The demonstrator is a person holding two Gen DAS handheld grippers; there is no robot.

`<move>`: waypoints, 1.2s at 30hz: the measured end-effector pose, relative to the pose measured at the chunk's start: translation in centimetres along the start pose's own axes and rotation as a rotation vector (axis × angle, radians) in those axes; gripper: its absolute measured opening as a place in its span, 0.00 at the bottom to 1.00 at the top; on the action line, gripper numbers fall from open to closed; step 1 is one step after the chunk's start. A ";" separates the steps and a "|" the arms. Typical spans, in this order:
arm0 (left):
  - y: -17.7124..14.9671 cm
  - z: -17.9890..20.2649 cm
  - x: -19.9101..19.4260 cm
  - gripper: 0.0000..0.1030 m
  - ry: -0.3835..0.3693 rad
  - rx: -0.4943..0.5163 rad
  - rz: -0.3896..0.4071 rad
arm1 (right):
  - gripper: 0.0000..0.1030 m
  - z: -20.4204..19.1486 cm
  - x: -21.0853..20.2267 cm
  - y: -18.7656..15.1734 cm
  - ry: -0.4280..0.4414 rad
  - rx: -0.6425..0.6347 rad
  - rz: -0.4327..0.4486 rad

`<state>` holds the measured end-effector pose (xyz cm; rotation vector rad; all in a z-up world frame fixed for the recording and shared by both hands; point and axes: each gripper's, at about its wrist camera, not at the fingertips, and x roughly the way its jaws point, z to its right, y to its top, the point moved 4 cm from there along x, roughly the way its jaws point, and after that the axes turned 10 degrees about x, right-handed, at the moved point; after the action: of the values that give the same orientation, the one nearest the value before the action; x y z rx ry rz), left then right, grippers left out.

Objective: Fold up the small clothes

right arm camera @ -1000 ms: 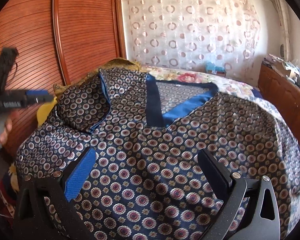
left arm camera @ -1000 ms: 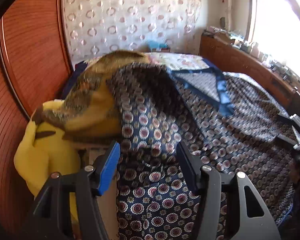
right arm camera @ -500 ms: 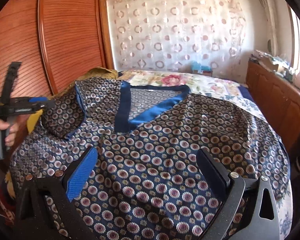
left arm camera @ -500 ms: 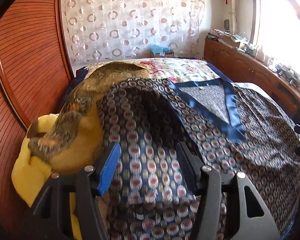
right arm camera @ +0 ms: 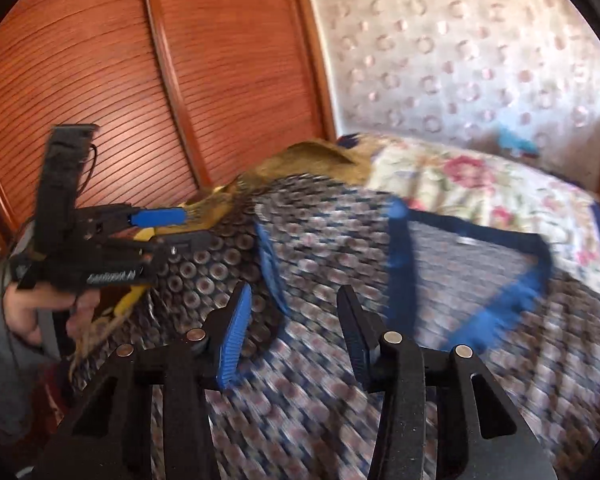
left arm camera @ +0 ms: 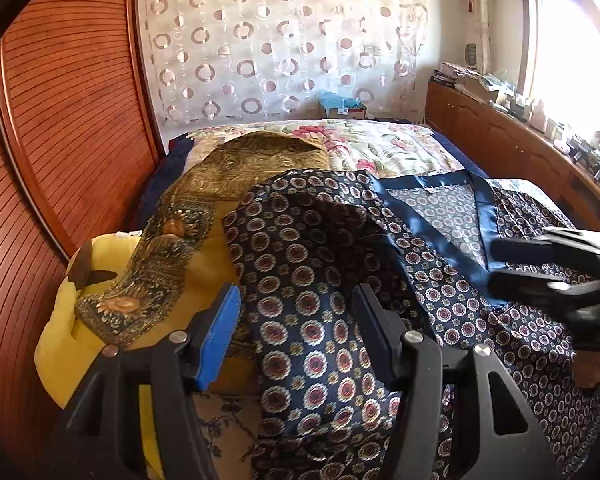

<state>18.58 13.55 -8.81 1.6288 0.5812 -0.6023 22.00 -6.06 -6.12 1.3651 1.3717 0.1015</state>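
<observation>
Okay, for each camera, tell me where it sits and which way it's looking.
Left wrist: on the left gripper, looking along its fingers over the patterned garment toward the curtain.
Right wrist: on the right gripper, jaws closing above the blurred garment, facing the wardrobe; a hand shows.
Shared: garment, curtain, and each other's gripper.

shirt (left arm camera: 440, 272) on bed (left arm camera: 380, 148), cushion (left arm camera: 56, 344) left.
</observation>
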 end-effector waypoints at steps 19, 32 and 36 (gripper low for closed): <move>-1.6 0.7 -2.2 0.56 -0.040 0.004 0.029 | 0.22 2.8 5.4 4.3 -0.152 0.054 -0.044; -2.5 8.1 -1.2 0.56 -0.148 0.082 0.011 | 0.49 8.3 -10.3 -3.5 -0.300 0.062 0.060; -2.5 10.7 0.0 0.56 -0.174 0.123 -0.018 | 0.49 12.1 -15.4 -6.5 -0.423 0.114 0.082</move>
<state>16.25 3.30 -11.97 1.6670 0.4382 -0.7969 21.66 -26.71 -5.62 1.4393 0.9789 -0.2039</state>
